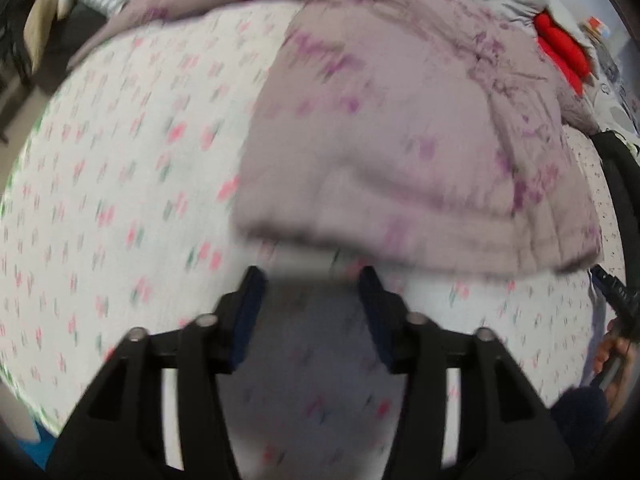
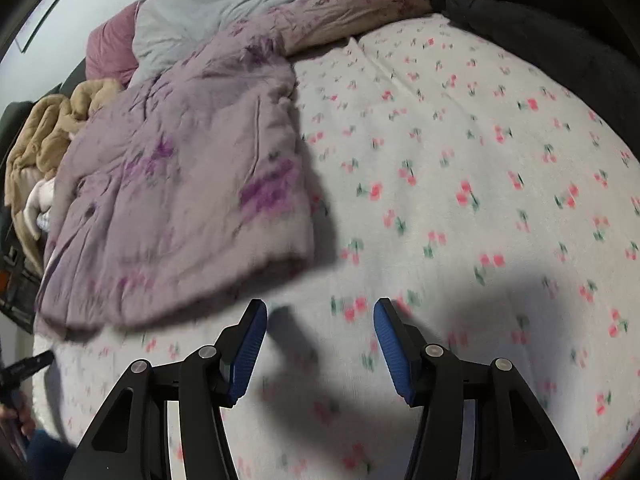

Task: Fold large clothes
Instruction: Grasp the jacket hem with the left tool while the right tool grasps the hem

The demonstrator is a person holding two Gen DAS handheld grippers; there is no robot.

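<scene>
A large padded lilac jacket with purple flower print (image 1: 400,152) lies on a bed with a white cherry-print sheet (image 1: 120,160). My left gripper (image 1: 312,280) is open and empty, just short of the jacket's near hem. In the right wrist view the jacket (image 2: 180,184) lies folded at the left, one sleeve reaching toward the back. My right gripper (image 2: 320,312) is open and empty above the sheet (image 2: 460,180), just right of the jacket's near corner.
Red folded clothes (image 1: 560,52) and a grey quilt (image 2: 224,4) lie at the bed's far side. A beige blanket (image 2: 44,136) is heaped at the left. A dark garment (image 2: 540,28) lies at the back right.
</scene>
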